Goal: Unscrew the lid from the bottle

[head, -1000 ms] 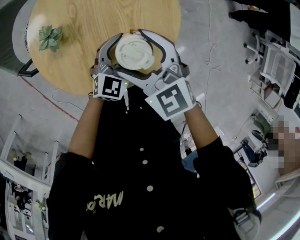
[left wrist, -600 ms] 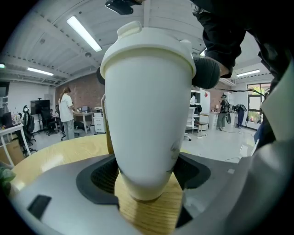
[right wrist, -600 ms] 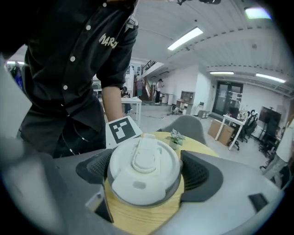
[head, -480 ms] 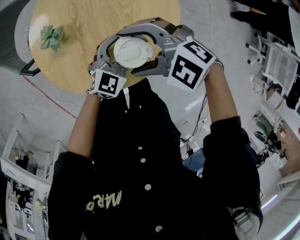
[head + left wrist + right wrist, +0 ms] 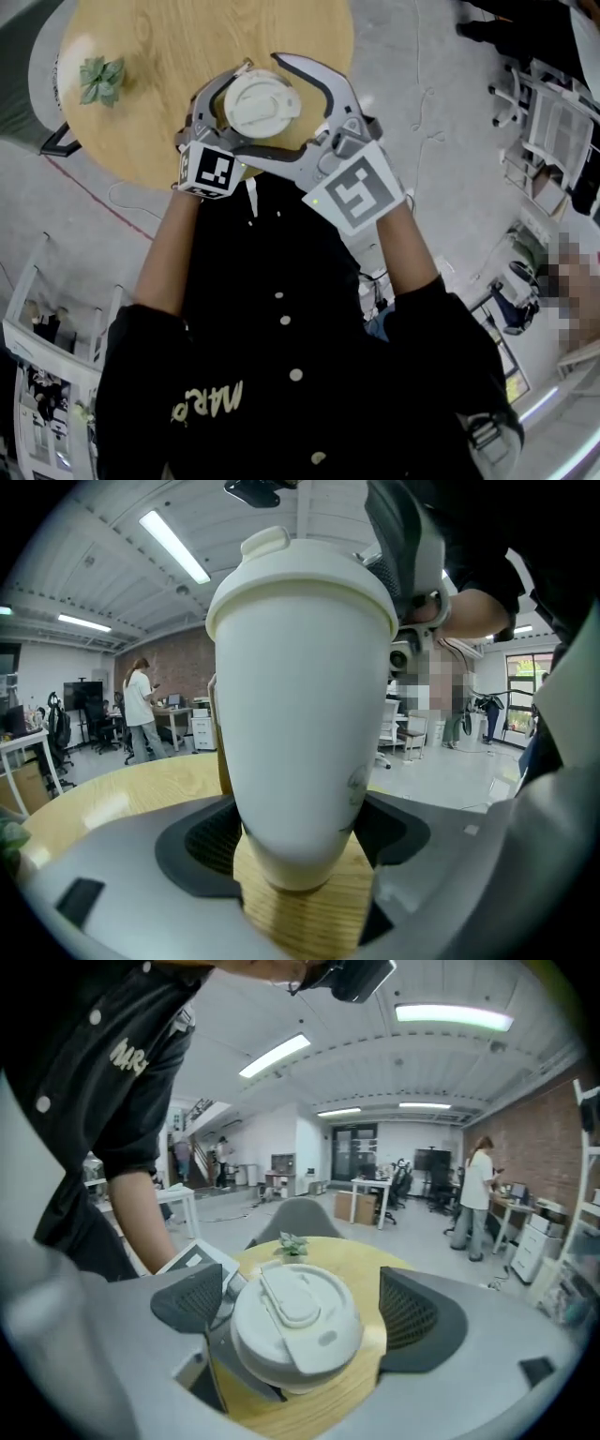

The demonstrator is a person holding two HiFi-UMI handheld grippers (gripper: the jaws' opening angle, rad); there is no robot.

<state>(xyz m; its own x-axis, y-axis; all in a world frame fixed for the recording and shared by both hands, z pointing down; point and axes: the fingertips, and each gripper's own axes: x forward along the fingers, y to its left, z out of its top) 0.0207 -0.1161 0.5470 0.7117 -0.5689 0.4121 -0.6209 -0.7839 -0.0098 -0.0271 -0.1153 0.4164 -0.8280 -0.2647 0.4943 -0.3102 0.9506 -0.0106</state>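
A white bottle (image 5: pixel 300 714) with a white flip-top lid (image 5: pixel 262 103) stands on the round wooden table (image 5: pixel 169 56) near its front edge. My left gripper (image 5: pixel 300 846) is shut on the bottle's lower body, a dark pad pressing each side. My right gripper (image 5: pixel 300 1316) comes in from the right at lid (image 5: pixel 295 1321) height. Its jaws have just been opening and are open around the lid. The left pad stands close to the rim and a gap shows at the right pad (image 5: pixel 412 1312). From above, both grippers ring the bottle.
A small green plant (image 5: pixel 100 77) sits at the far left of the table. A grey chair (image 5: pixel 300 1218) stands behind the table. Cables cross the floor at the right, with wire chairs (image 5: pixel 553 122) beyond. A shelf rack (image 5: pixel 37 375) stands at the lower left.
The right gripper swung its marker cube up to the right, then back down to the lid's near right, with its fingers now wider around the lid. The left gripper and bottle stayed put.
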